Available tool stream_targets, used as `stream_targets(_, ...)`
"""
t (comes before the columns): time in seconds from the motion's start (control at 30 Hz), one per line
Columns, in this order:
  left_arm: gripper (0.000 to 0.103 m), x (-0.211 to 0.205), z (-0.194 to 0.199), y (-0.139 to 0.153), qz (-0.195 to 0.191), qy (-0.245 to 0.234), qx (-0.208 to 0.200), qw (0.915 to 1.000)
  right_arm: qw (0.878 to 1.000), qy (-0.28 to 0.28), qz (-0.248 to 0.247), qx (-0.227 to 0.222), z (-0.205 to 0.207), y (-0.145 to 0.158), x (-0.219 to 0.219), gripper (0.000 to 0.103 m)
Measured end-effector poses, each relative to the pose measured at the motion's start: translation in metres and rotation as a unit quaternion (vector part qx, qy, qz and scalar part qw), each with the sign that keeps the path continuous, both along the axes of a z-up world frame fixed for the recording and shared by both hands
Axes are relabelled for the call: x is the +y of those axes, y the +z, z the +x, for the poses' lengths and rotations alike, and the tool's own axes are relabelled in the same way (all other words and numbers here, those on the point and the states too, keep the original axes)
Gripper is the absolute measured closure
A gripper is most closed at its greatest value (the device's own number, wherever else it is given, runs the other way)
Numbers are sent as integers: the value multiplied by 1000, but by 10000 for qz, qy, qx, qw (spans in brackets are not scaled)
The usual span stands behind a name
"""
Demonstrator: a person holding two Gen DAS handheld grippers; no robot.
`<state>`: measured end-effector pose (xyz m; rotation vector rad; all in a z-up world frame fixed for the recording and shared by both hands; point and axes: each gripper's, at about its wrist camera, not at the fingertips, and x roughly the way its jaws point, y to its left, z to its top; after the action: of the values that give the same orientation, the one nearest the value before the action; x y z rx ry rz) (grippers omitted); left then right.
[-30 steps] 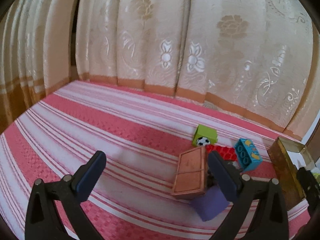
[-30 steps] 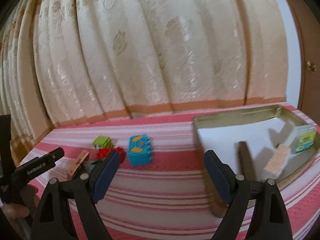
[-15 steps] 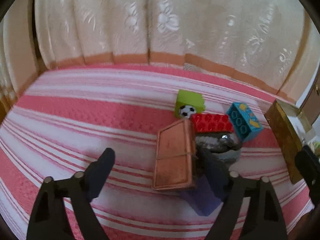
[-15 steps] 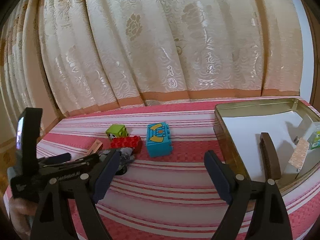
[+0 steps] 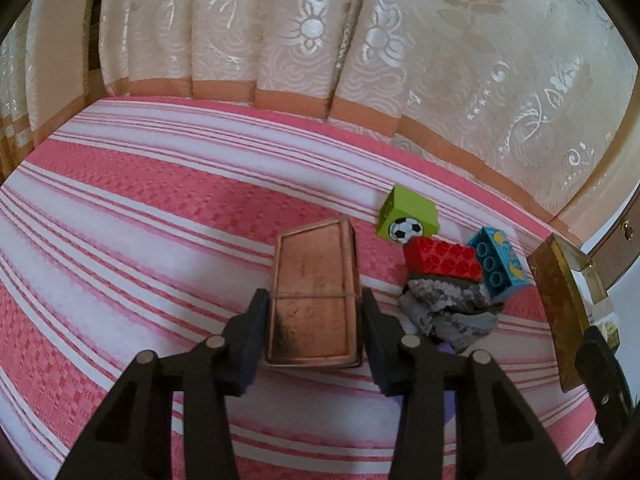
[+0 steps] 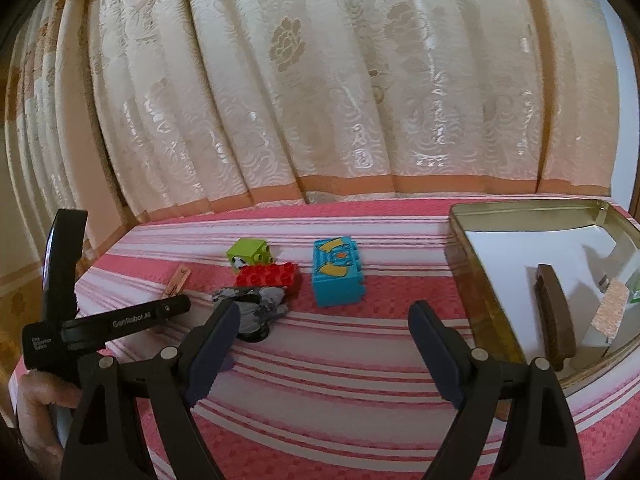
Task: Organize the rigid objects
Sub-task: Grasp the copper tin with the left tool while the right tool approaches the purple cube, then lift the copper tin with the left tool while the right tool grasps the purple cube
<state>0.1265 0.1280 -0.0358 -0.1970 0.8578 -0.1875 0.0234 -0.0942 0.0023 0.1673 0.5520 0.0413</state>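
Just been closing, left gripper [image 5: 314, 314], now around copper tray [image 5: 314, 292] on striped cloth [image 5: 160, 240], pads beside its edges, contact unclear. Right gripper [image 6: 324, 340] spread wide, empty, beside tin [image 6: 472, 280].

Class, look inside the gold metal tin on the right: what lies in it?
Inside the tin, on its white floor: a dark brown bar, a copper-coloured piece and a green-and-white item, cut off by the frame edge.

Left tongs [image 5: 314, 320] have been closing; right tongs [image 6: 324, 344] gape wide.
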Motion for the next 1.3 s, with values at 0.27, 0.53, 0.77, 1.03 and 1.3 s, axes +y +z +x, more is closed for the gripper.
stream_targets(0.27,60,19,-10,15,112,556,-477,9973,9962,743,42,462,13,-10,32,15)
stream_targets(0.53,60,40,-12,22,197,1134,-673,9911,9814,1384,-51,1326,45,-33,82,40)
stream_targets(0.77,60,38,-14,22,279,1120,-682,9910,9781,1402,-387,1488,54,-38,101,59)
stream_targets(1.03,60,32,-18,23,432,1045,-796,9904,9786,1653,84,1219,37,-32,75,60)
stream_targets(1.3,60,14,-27,26,498,789,-1075,9898,9968,738,214,220,12,-3,17,59)
